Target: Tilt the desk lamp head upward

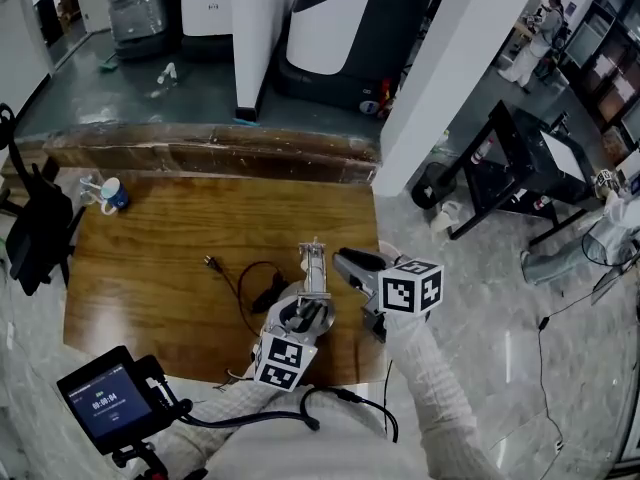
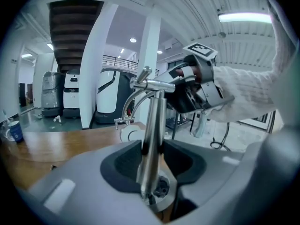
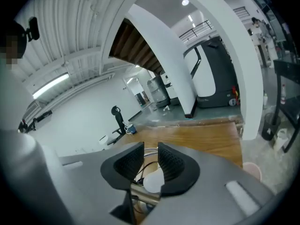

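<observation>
The left hand-held gripper [image 2: 150, 146] stands open around the lamp stem [image 2: 153, 121], and the right hand-held gripper [image 3: 151, 161] is slightly parted at the lamp's top bar [image 3: 140, 191]: seemingly the release step, so both should next withdraw gently.

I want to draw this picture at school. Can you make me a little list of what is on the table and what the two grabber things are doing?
table: brown wood
lamp: shiny metal pole standing on the table, short bar at its top
left gripper: jaws apart, pole between them
right gripper: jaws a little apart, up by the top bar
other things: blue mug at the far left corner, black cable beside the lamp
</observation>
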The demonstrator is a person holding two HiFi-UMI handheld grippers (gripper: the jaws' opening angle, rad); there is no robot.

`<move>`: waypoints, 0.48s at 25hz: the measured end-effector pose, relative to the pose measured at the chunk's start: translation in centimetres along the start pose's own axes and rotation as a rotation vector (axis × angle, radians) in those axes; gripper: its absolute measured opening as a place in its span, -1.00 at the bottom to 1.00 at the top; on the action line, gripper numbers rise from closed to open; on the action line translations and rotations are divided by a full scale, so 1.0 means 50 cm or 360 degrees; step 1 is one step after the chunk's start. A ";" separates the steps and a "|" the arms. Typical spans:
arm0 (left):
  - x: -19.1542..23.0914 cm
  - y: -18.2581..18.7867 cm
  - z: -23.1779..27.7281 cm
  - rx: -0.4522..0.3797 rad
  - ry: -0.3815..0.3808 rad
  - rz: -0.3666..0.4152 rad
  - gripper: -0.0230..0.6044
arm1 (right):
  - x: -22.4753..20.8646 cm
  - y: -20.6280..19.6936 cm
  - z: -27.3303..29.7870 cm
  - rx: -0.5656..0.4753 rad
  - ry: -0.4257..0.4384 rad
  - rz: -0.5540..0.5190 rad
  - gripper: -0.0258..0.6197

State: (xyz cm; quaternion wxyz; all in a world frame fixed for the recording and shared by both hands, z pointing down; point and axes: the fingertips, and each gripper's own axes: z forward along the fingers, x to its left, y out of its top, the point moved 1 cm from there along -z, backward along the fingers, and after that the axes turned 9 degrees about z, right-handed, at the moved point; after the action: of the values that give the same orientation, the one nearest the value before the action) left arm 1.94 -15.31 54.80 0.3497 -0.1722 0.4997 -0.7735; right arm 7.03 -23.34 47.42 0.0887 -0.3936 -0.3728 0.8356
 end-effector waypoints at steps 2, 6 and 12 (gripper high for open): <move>0.005 0.003 -0.003 -0.0007 0.0029 -0.0011 -0.50 | 0.007 -0.005 0.018 0.0075 0.0104 0.0162 -0.62; 0.015 0.010 -0.006 -0.0010 0.0067 -0.0019 -0.50 | 0.015 -0.003 0.042 0.0147 0.0371 0.0703 -0.60; 0.019 0.003 -0.001 0.0020 0.0107 -0.0034 -0.50 | -0.024 -0.038 0.066 0.0275 0.0442 0.1030 -0.50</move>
State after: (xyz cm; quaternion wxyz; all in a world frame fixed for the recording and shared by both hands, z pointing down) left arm 1.28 -16.00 54.57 0.3253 -0.1492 0.5045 -0.7857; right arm 5.15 -24.36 50.79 -0.0976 -0.5920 -0.1414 0.7874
